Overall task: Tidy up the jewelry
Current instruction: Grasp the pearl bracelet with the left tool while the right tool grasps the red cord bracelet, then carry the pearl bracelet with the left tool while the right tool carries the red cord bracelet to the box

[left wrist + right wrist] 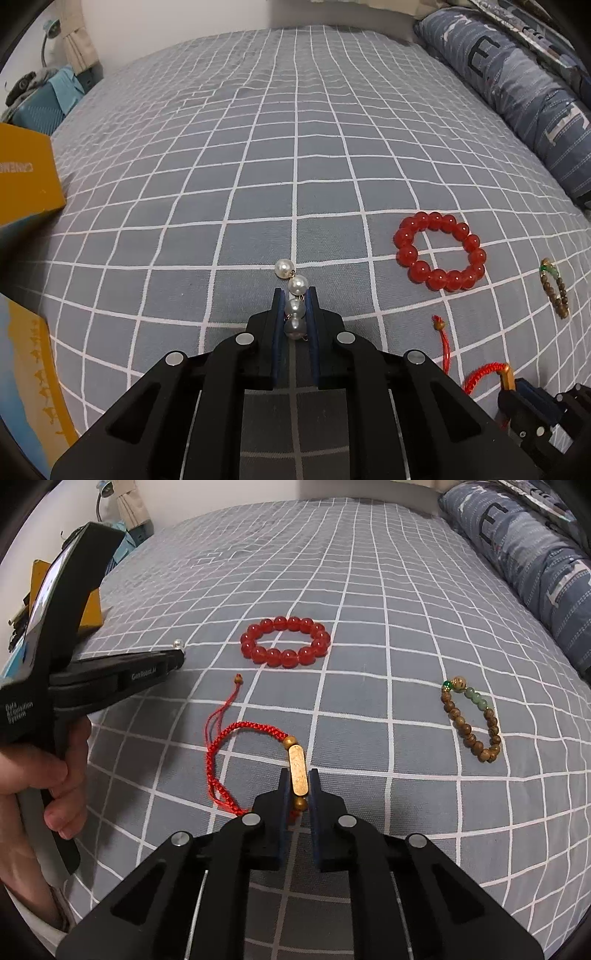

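My left gripper [295,295] is shut on a pearl strand [291,280]; two pearls sit between its pads and two stick out ahead over the checked bedspread. It also shows in the right wrist view [173,657], with one pearl [178,643] at its tip. My right gripper [298,775] is shut on the gold bar of a red cord bracelet [229,757], whose cord loops to the left on the bed; the cord also shows in the left wrist view [480,373]. A red bead bracelet [285,641] [439,251] and a brown wooden bead bracelet [472,720] [554,288] lie loose.
A yellow box [26,177] stands at the left edge of the bed, with another printed yellow and blue box [33,387] nearer me. A blue patterned pillow [517,85] lies along the right side. The grey checked bedspread [258,147] stretches ahead.
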